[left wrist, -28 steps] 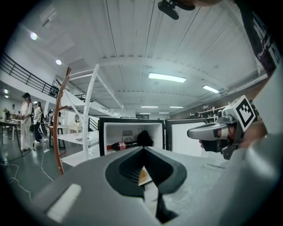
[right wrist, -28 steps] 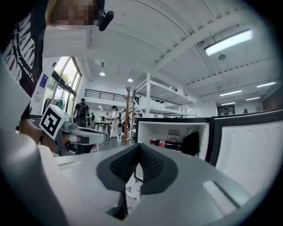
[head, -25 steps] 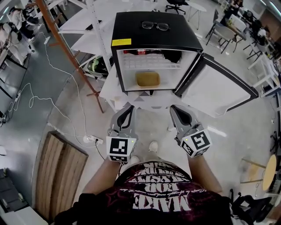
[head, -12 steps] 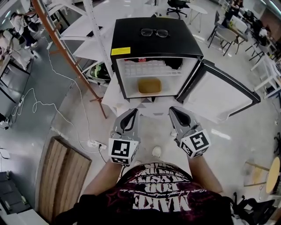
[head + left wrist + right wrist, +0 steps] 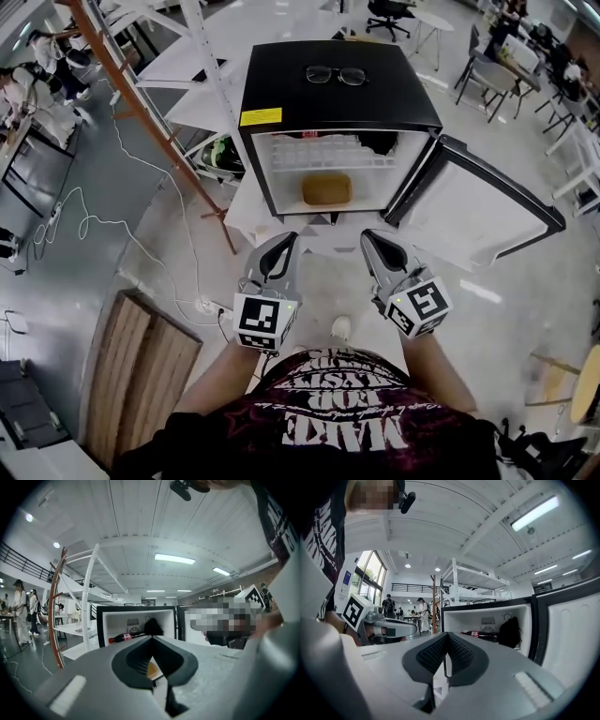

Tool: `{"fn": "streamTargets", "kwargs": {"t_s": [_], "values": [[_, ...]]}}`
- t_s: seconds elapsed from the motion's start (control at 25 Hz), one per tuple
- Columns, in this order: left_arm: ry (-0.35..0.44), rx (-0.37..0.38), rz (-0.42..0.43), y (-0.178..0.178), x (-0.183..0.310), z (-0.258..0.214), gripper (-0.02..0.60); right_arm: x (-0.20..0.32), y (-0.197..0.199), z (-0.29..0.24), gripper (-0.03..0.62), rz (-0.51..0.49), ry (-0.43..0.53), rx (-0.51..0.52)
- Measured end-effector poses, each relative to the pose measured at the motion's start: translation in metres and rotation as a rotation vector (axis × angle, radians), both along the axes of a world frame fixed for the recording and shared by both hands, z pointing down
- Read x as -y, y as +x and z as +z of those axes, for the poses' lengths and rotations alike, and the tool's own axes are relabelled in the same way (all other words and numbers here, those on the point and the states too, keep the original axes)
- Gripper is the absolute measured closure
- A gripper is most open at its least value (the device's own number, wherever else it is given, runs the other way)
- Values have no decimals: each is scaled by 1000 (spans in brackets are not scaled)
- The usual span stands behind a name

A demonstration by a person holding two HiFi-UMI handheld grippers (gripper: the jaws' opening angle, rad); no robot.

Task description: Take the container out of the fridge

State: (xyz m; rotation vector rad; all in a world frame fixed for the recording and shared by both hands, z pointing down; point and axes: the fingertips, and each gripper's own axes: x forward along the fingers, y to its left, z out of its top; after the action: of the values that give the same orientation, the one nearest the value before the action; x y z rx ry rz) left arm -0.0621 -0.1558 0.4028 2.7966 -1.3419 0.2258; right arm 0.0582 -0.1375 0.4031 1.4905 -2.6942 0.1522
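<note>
A black mini fridge (image 5: 337, 98) stands open in the head view, its door (image 5: 478, 214) swung out to the right. A tan container (image 5: 326, 189) sits on the fridge's lower floor. A cola bottle (image 5: 123, 638) and a dark bag (image 5: 153, 626) lie on the shelf above it. My left gripper (image 5: 283, 242) and right gripper (image 5: 373, 239) hover side by side in front of the opening, short of it. Both are shut with nothing between them. In the left gripper view the container (image 5: 152, 669) shows through the gap under the closed tips (image 5: 151, 638). The right gripper (image 5: 447, 634) points at the fridge's left edge.
A pair of glasses (image 5: 335, 75) lies on the fridge top. A white shelving rack with a slanted brown pole (image 5: 150, 122) stands to the left. A cable (image 5: 103, 220) and a wooden board (image 5: 141, 375) lie on the floor at the left. Chairs and tables stand at the back right.
The fridge has slid slightly down and right in the head view. Both grippers keep nearly the same pose and stay shut.
</note>
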Motion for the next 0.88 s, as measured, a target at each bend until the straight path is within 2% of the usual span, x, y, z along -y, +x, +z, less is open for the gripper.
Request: {"fn": "streamTargets", "kwargs": {"t_s": [0.36, 0.88], "values": [[-15, 21, -22, -1, 18, 2, 581, 23, 1, -2, 572, -33, -30, 84], [9, 24, -79, 14, 33, -10, 581, 43, 20, -13, 572, -82, -19, 112]]}}
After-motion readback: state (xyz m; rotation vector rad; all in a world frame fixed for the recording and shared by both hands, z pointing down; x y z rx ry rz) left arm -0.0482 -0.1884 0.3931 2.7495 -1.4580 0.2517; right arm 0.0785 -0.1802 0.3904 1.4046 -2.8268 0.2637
